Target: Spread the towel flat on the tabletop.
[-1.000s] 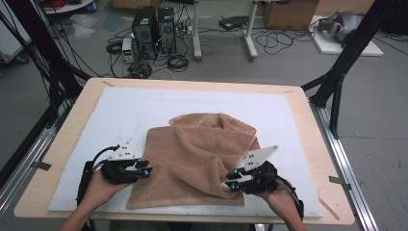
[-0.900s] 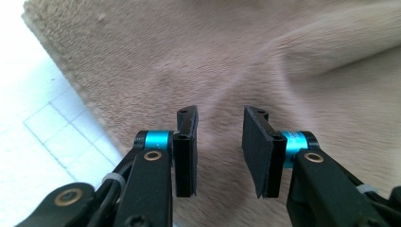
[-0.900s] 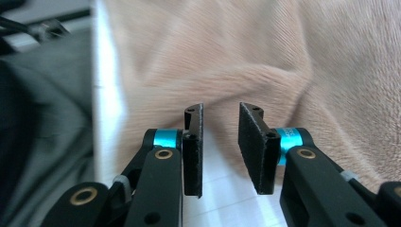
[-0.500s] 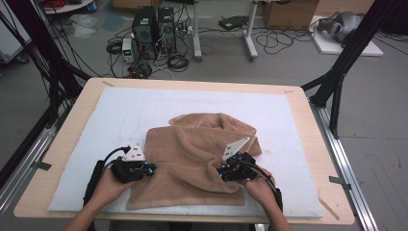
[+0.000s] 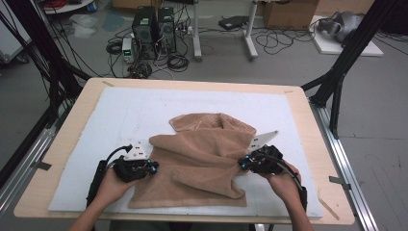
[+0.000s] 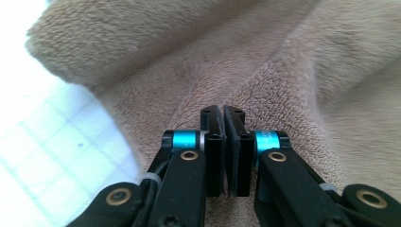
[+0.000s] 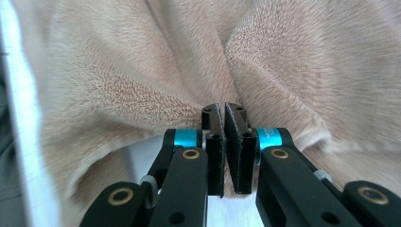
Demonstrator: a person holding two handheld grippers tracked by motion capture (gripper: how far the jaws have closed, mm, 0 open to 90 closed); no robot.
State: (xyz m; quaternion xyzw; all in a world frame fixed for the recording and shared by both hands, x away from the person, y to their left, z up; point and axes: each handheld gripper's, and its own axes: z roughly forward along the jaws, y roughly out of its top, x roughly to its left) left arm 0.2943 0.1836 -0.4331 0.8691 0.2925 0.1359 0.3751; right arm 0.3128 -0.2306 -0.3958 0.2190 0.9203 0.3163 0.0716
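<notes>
Towel (image 5: 202, 159) | soft, limp, light, drapes | my left tongs (image 5: 153, 166) clamp its 9 o'clock edge, right tongs (image 5: 242, 165) its 3 o'clock edge | grip hems.

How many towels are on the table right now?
1. A single brown towel lies rumpled on the white mat, between the left hand-held gripper and the right hand-held gripper. Its folds could hide something beneath.
</notes>
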